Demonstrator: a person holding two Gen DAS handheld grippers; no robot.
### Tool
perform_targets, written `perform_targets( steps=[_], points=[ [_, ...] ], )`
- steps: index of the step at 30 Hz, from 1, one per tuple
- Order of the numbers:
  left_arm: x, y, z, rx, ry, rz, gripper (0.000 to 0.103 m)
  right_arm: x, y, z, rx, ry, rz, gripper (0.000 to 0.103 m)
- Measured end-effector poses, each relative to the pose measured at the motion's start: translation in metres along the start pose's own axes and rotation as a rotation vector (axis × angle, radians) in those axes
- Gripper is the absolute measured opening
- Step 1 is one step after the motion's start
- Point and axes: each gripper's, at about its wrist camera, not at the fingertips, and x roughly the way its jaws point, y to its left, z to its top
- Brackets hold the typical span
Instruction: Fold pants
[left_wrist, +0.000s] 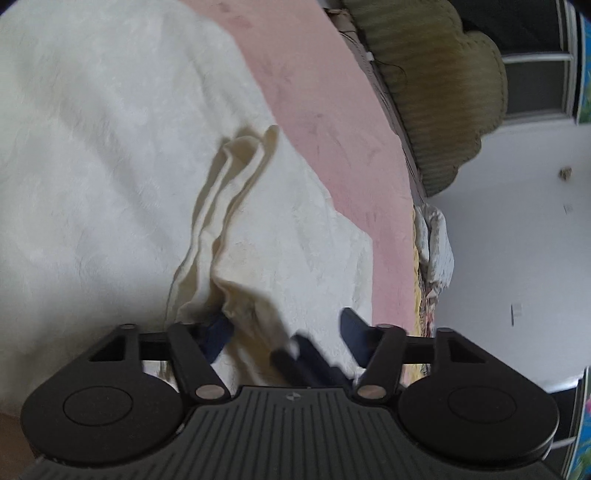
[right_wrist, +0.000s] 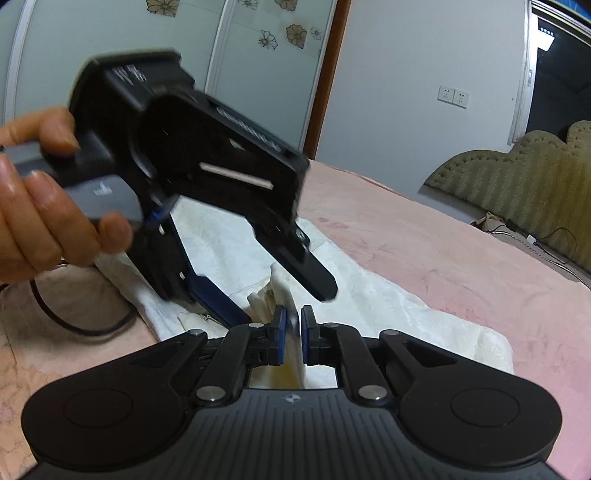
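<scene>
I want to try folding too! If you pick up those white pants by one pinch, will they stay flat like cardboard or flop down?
Probably flop. The white pants already bunch into soft ridges on the pink bedsheet, so they look thin and limp. Where the right gripper pinches them, the cloth squashes into a narrow pleat, so they are likely light and would sag either side.

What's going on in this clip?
A person is folding white pants on a pink bed with two handheld grippers. The right gripper is shut on a raised fold of the cloth. The left gripper, held in a hand, straddles a bunched fold beside it with jaws apart, not yet gripping.
</scene>
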Motion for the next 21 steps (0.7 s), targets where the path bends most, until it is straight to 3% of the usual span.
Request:
perform_targets(
  steps=[3,5,6,9,11,14,18,20,21],
  points=[
    [0.002,0.006,-0.001,-0.032,-0.002,0.002,0.022,-0.016,-0.012,0.0,0.047,-0.043,0.092,0.008],
    [0.001,0.009,-0.002,-0.038,-0.011,-0.001,0.013,-0.023,-0.032,0.0,0.162,-0.078,0.089,0.008],
    [0.001,0.008,-0.003,-0.032,-0.022,-0.004,0.011,-0.023,-0.042,0.0,0.217,-0.076,0.046,0.008],
    [-0.007,0.0,-0.007,0.037,-0.065,0.027,0.01,0.0,-0.044,-0.001,0.204,0.046,-0.087,0.009],
    [-0.017,-0.009,-0.013,0.11,-0.102,0.061,0.01,0.011,-0.031,-0.002,0.178,0.084,-0.054,0.009],
    [-0.027,-0.018,-0.021,0.188,-0.137,0.117,0.01,0.011,-0.006,0.003,0.134,0.053,-0.011,0.009],
    [-0.017,-0.006,-0.023,0.17,-0.101,0.149,0.011,0.024,0.0,-0.001,0.115,0.095,0.008,0.009],
    [-0.018,0.004,-0.02,0.138,-0.093,0.117,0.013,0.026,-0.003,-0.006,0.128,0.118,0.009,0.008],
    [-0.019,0.005,-0.018,0.121,-0.091,0.104,0.022,0.023,-0.004,-0.005,0.145,0.113,0.004,0.008]
  ],
)
